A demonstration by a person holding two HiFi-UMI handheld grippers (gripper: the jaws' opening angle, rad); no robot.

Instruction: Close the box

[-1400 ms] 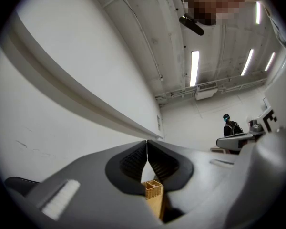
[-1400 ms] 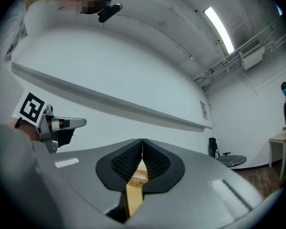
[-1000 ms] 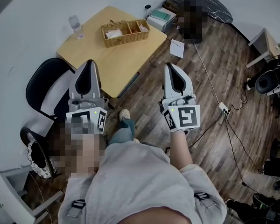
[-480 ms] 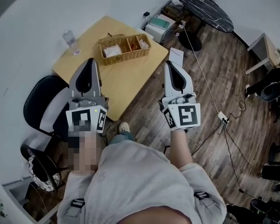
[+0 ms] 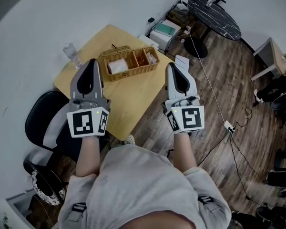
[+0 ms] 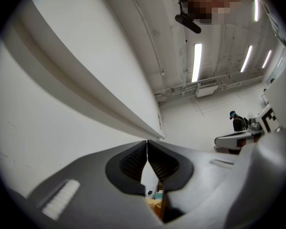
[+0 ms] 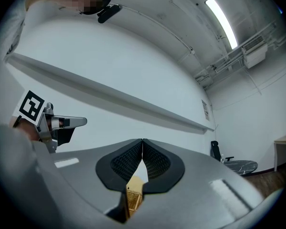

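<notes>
The box is a woven wicker basket with open compartments that hold white paper and small items. It stands on a yellow wooden table in the head view. My left gripper is held over the table's left side, short of the basket, and its jaws are shut and empty. My right gripper hangs by the table's right edge, shut on nothing. Both point slightly upward at the white wall. A sliver of wicker shows below the right jaws.
A clear plastic bottle stands at the table's far left corner. A black chair sits left of the table. On the wooden floor lie a white-green box, cables, and a dark oval board.
In the head view the table and basket have slid nearer to me and the grippers. Both grippers stay shut and level with each other; the left one now overlaps the tabletop.
</notes>
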